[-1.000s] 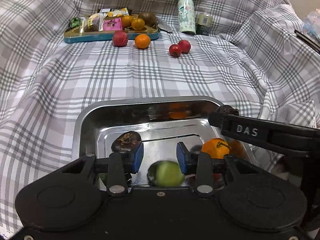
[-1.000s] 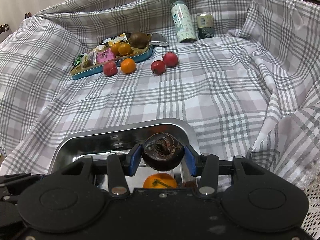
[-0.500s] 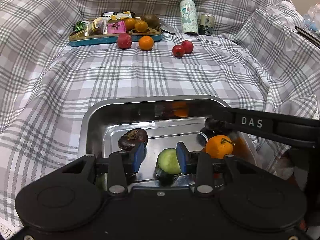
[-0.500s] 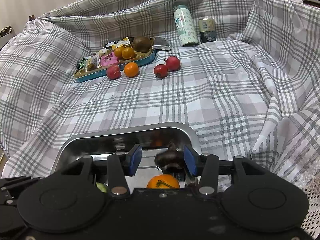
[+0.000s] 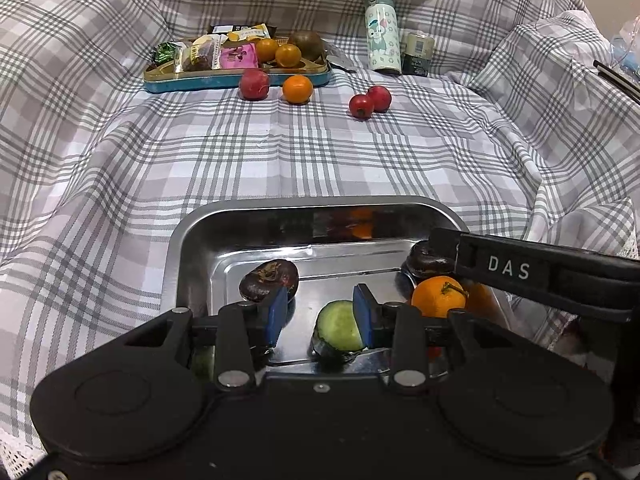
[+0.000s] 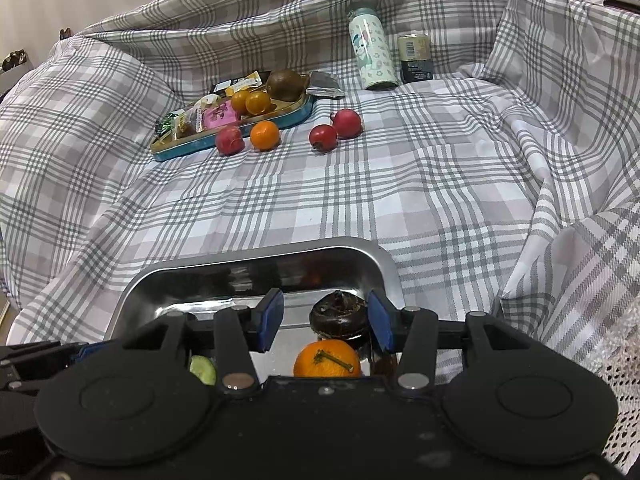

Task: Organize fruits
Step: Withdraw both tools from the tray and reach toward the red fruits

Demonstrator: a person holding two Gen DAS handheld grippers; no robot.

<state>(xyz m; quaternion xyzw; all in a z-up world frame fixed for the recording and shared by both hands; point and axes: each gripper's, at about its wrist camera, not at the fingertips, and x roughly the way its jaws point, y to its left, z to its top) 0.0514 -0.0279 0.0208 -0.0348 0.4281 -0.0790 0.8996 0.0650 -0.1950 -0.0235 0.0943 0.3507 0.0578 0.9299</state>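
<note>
Over the steel tray [image 5: 188, 240], the left gripper [image 5: 320, 312] stands wide, holding nothing; a cucumber piece [image 5: 338, 326] shows its cut face up. The right gripper [image 6: 326, 318], wide too, frames a dark fruit [image 6: 338, 314], crown up, beside an orange [image 6: 326, 358].

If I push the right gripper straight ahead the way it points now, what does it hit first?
Most likely the dark fruit lying between the open jaws of the right gripper, then the far wall of the metal tray. Depth is hard to judge; the gripper may pass above the fruit.
</note>
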